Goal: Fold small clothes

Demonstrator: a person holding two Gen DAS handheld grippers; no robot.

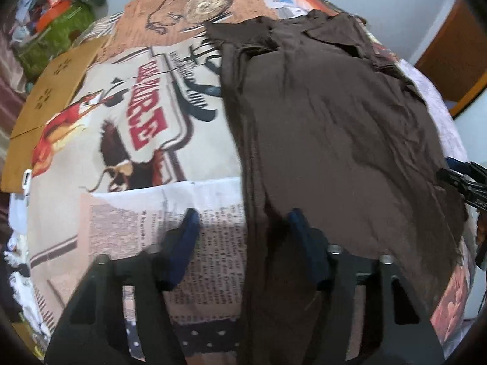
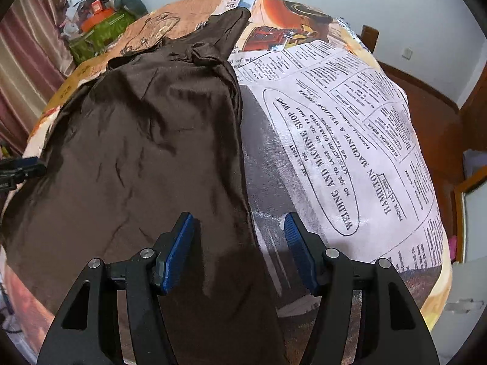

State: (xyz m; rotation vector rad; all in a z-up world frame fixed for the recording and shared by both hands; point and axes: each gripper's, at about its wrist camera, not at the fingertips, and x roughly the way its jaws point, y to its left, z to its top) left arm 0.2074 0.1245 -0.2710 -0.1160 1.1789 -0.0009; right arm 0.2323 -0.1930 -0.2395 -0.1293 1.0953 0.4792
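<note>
On the far left of the left wrist view, beyond the table edge, there is a pile of household things with a green bag and an orange box. Nearer to the garment lies a flat sheet of brown cardboard on the table. The table is covered with a printed cloth with newspaper text and old advertisement pictures.

The dark brown, thin, wrinkled piece of clothing lies spread on this cloth, to the right of the cardboard. Its left side is folded into a long narrow band that runs toward the camera.

The left gripper is over the near left edge of the brown garment. Its fingers with blue pads are wide apart and hold nothing; the folded band passes between them, one pad over the printed cloth and the other over the fabric.

In the right wrist view, the same garment fills the left half, and its right edge runs down the middle. The right gripper is over this right edge near the hem. Its fingers are also wide apart and grip nothing; the left one is above the fabric, the right one above the cloth, where black print reads "WELDING AND MACHINE SHOP WORK". To the right of the garment and beyond the table there is a brown wooden floor.
</note>
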